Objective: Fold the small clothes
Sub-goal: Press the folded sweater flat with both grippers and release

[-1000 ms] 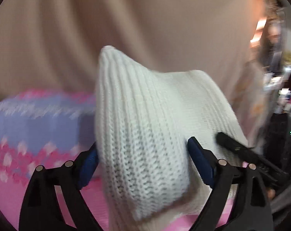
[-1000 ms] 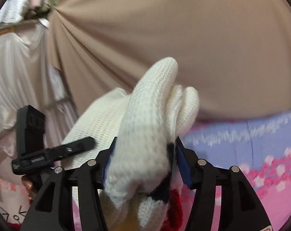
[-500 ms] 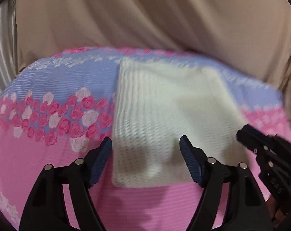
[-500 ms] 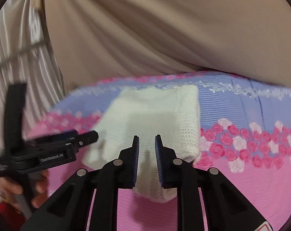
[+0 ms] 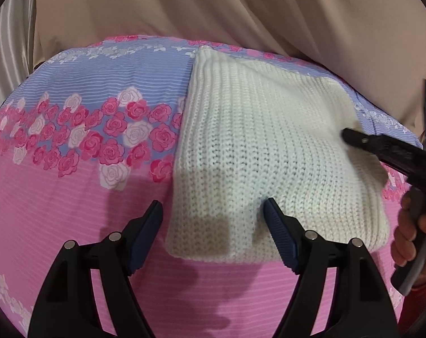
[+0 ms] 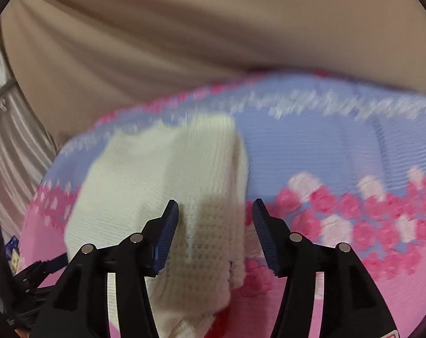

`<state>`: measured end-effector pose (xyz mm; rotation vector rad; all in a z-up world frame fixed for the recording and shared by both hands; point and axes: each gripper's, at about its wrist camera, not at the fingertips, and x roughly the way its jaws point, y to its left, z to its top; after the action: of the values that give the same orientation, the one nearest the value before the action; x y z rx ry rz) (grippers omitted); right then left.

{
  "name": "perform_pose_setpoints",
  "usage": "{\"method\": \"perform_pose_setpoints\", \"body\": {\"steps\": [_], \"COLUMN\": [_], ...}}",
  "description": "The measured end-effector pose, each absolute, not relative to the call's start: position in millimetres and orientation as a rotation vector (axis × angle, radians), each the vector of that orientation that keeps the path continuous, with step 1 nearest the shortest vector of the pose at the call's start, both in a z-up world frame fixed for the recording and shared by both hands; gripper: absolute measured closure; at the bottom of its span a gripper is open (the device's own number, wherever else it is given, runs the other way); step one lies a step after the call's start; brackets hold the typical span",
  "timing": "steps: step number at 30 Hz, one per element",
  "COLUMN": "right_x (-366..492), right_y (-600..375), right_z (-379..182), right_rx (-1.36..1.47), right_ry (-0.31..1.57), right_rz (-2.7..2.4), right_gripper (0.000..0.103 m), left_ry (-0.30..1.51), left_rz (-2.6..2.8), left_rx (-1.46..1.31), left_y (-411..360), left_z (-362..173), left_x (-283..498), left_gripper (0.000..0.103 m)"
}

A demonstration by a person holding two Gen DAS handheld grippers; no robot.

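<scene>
A folded white knit garment (image 5: 269, 152) lies flat on the pink and lilac rose-print cloth (image 5: 72, 197). My left gripper (image 5: 213, 219) is open and empty, its blue pads either side of the garment's near left corner. The right gripper's black body (image 5: 387, 146) reaches in from the right over the garment's right edge. In the right wrist view the garment (image 6: 162, 186) is blurred; my right gripper (image 6: 214, 211) is open and empty over its near right edge. A bit of red shows under the garment's near end.
A beige curtain (image 5: 213, 8) hangs behind the far edge of the table. A striped pale curtain (image 6: 10, 146) is at the left. The left gripper's black body (image 6: 30, 278) shows at the lower left of the right wrist view.
A second ago both grippers held the garment up in the air. It now lies folded on the cloth. Both grippers let go, and the right one opened wider in the last half second.
</scene>
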<state>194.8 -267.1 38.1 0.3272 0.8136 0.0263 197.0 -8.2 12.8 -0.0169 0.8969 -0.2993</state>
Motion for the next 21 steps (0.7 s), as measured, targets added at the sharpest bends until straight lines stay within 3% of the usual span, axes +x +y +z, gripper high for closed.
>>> {"method": "perform_pose_setpoints", "body": {"steps": [1, 7, 11, 17, 20, 21], "right_x": [206, 202, 243, 162, 140, 141], "right_y": [-263, -249, -257, -244, -218, -212], "right_z": [30, 85, 19, 61, 43, 28], "right_rx": [0.329, 0.298, 0.224, 0.287, 0.178, 0.132], "right_ry": [0.845, 0.609, 0.855, 0.665, 0.731, 0.77], "right_rz": [0.065, 0.136, 0.011, 0.064, 0.088, 0.06], "right_gripper": [0.085, 0.087, 0.084, 0.083, 0.084, 0.089], "left_ry": [0.89, 0.848, 0.899, 0.892, 0.889, 0.894], "left_rz": [-0.301, -0.263, -0.254, -0.245, -0.236, -0.235], "left_rx": [-0.012, 0.073, 0.045, 0.055, 0.069, 0.077], "left_y": [-10, -14, -13, -12, -17, -18], "left_z": [16, 20, 6, 4, 4, 4], "left_x": [193, 194, 201, 196, 189, 188], "left_gripper": [0.031, 0.031, 0.03, 0.03, 0.03, 0.03]}}
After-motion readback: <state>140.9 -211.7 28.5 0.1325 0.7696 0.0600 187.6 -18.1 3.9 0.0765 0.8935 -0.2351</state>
